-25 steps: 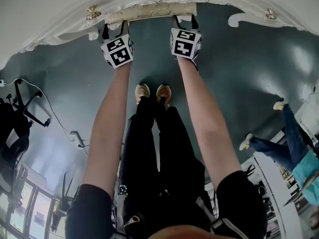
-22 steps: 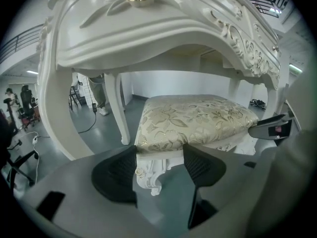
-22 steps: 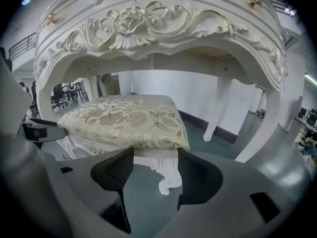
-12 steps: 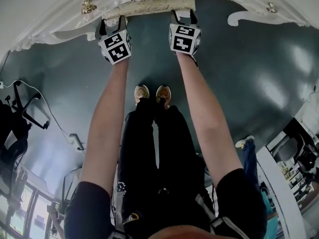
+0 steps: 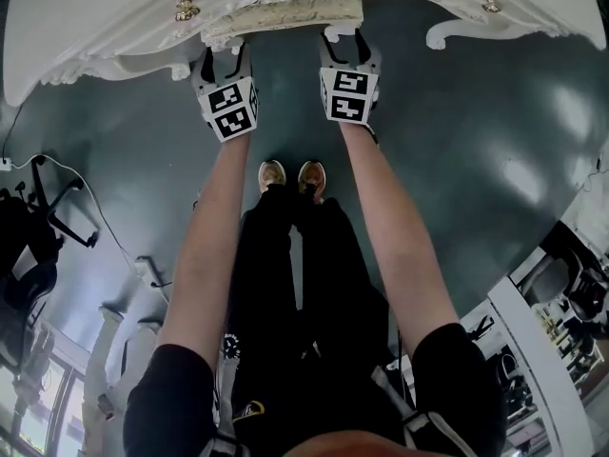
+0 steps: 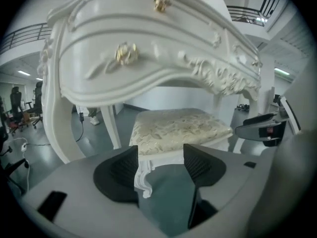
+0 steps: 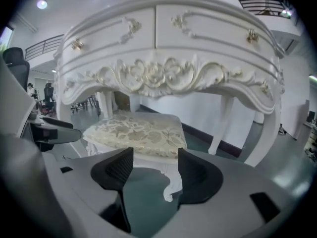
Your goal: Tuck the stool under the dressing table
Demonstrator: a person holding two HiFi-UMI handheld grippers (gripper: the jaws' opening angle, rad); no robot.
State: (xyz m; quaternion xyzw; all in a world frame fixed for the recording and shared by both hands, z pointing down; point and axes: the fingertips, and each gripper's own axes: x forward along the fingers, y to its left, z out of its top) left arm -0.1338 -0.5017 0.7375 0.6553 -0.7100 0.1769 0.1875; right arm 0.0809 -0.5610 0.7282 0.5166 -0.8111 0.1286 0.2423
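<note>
The white carved-wood stool with a cream floral cushion [image 5: 285, 15] sits under the ornate white dressing table [image 5: 105, 36]. We judge it rigid and weighty, so push on its near rail. Left gripper [image 5: 225, 53] and right gripper [image 5: 344, 41] gape empty just near of it.

Black short sleeves [image 5: 173, 400], black trousers [image 5: 271, 284], tan shoes [image 5: 273, 173], pale straps [image 5: 423, 424] at waist.

The floor [image 5: 457, 131] is dark blue-grey and shiny. The white dressing table [image 5: 114, 27] stands on it. The stool [image 5: 281, 15] stands under that table, its front edge poking out. A person's shoes [image 5: 273, 173] stand there too. A thin cable [image 5: 100, 219] lies at the left.
</note>
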